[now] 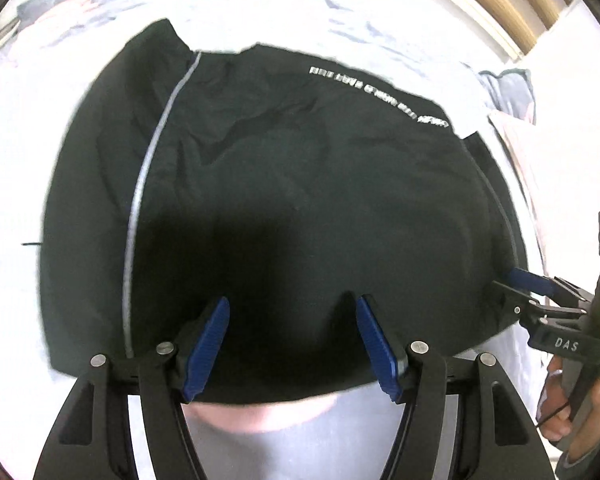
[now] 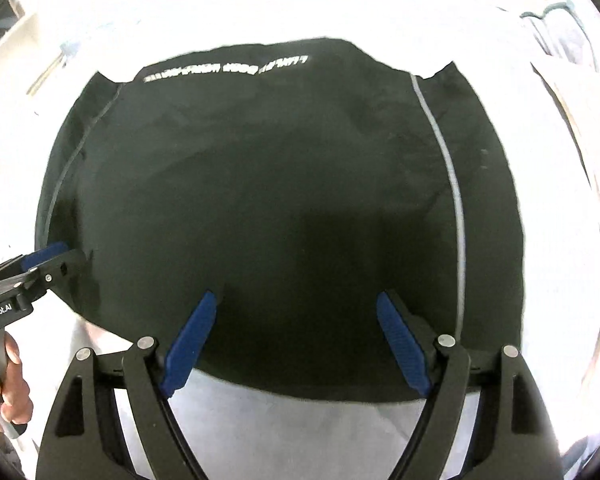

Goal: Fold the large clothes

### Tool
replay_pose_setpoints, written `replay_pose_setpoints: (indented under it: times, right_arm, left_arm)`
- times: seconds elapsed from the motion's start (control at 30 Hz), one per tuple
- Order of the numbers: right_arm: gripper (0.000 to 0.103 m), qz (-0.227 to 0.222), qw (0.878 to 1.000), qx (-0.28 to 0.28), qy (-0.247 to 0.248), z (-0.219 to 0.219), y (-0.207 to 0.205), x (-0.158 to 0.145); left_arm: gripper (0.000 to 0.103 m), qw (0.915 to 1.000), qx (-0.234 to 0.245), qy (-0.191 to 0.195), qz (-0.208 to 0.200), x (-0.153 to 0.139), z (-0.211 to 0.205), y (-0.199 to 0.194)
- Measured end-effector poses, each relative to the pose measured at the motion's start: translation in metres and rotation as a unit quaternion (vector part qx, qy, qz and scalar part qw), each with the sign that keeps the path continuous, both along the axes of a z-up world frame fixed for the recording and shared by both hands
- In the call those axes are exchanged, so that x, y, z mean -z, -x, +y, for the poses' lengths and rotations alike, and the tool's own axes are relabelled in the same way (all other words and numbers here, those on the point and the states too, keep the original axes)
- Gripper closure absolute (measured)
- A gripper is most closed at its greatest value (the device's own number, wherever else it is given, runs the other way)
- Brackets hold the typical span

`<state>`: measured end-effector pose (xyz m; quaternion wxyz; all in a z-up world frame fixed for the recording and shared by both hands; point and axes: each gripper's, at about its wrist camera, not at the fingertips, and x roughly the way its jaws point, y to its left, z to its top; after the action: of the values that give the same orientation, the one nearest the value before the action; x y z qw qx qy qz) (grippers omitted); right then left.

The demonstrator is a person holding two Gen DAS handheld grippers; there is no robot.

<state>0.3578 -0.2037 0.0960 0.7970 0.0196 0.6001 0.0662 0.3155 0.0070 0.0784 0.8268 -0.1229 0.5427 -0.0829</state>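
A large black garment (image 1: 292, 184) with a grey piping stripe (image 1: 140, 200) and a line of white lettering (image 1: 376, 94) lies flat on a white sheet. It fills the right wrist view too (image 2: 280, 184). My left gripper (image 1: 293, 304) is open, its blue pads spread over the garment's near edge. My right gripper (image 2: 296, 298) is open too, over the near edge further right. Each gripper shows at the side of the other's view: the right one (image 1: 532, 280) and the left one (image 2: 48, 256).
The white sheet (image 1: 12, 168) surrounds the garment on all sides. Grey and pale clothes (image 1: 512, 88) lie at the far right. A wooden strip (image 1: 500, 0) runs along the back right. Another pale cloth (image 2: 556, 28) lies at the right.
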Motion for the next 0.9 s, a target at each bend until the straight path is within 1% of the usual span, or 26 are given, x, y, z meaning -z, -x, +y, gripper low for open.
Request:
replay_pose_setpoints:
  times: [0.07,0.17,0.27,0.43,0.63,0.7,0.8,0.83,0.87,0.9]
  right_arm:
    - [0.019,-0.011,1.0,-0.001,0.006,-0.002,0.005,-0.01]
    - [0.019,-0.035,0.999,-0.008,0.032,-0.005,0.014,-0.029]
    - [0.019,-0.054,0.997,-0.016,0.051,-0.011,0.023,-0.042]
    - [0.019,-0.066,0.996,-0.013,0.052,-0.02,0.028,-0.059]
    - [0.019,-0.075,0.996,0.006,0.051,-0.033,0.026,-0.067]
    - [0.019,-0.096,0.994,0.03,0.036,-0.047,0.025,-0.078]
    - [0.016,-0.143,0.986,0.077,-0.019,-0.081,0.023,-0.099]
    - [0.015,-0.15,0.983,0.094,-0.04,-0.093,0.021,-0.102]
    - [0.012,-0.154,0.982,0.093,-0.055,-0.101,0.017,-0.101]
    - [0.012,-0.143,0.983,0.096,-0.068,-0.11,0.01,-0.097]
  left_arm:
    - [0.036,0.9999,-0.011,0.011,-0.007,-0.012,0.007,0.008]
    - [0.036,0.9989,-0.035,0.027,-0.014,-0.023,0.021,0.017]
    - [0.036,0.9978,-0.053,0.037,-0.017,-0.03,0.036,0.023]
    - [0.036,0.9961,-0.076,0.038,-0.024,-0.04,0.058,0.031]
    - [0.036,0.9935,-0.102,0.031,-0.041,-0.054,0.08,0.033]
    - [0.036,0.9927,-0.109,0.025,-0.045,-0.058,0.087,0.034]
    - [0.036,0.9916,-0.118,0.013,-0.051,-0.063,0.101,0.03]
    - [0.036,0.9911,-0.121,0.008,-0.054,-0.065,0.107,0.029]
    - [0.036,0.9905,-0.125,0.003,-0.057,-0.066,0.113,0.026]
    - [0.036,0.9899,-0.129,0.0,-0.058,-0.067,0.118,0.023]
